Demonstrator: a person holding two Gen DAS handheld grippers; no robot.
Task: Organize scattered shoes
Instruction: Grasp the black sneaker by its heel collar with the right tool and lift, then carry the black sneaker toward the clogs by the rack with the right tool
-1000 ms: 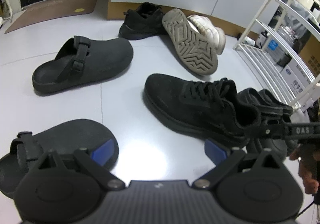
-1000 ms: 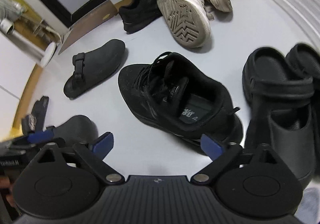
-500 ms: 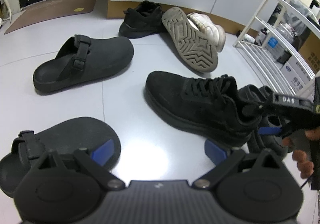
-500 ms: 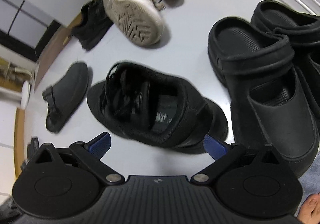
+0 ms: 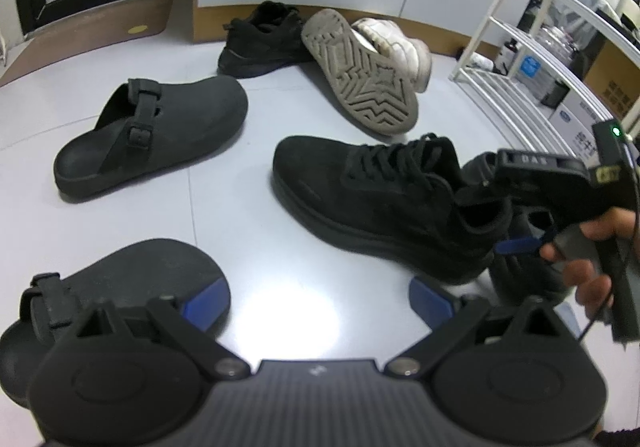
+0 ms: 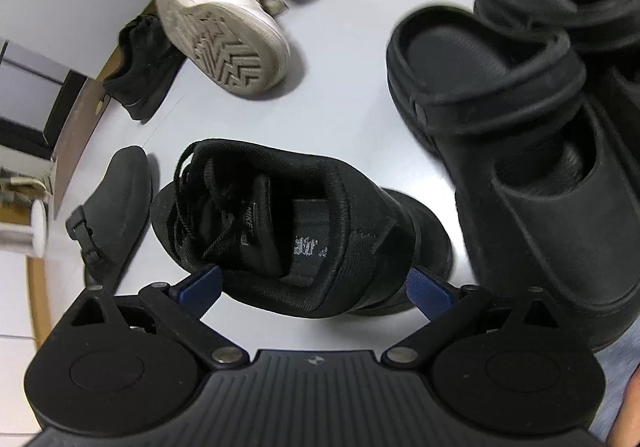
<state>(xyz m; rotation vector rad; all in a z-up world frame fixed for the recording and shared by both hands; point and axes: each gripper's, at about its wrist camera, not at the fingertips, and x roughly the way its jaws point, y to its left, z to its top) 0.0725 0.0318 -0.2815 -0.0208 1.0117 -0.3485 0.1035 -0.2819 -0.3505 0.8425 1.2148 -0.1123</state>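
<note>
Here we have the black sneaker [image 6: 280,223] upright on the floor [image 5: 224,207], beside the black clogs [image 6: 520,119]. Our right hand-held gripper [image 6: 316,283] straddles its heel collar, jaws apart; the left hand-held gripper [image 5: 320,299] hangs apart over bare floor. We judge the shoe light with a soft upper, so the padded heel rim suits. The white rack [image 5: 520,87] holds no shoes that we can see.
</note>
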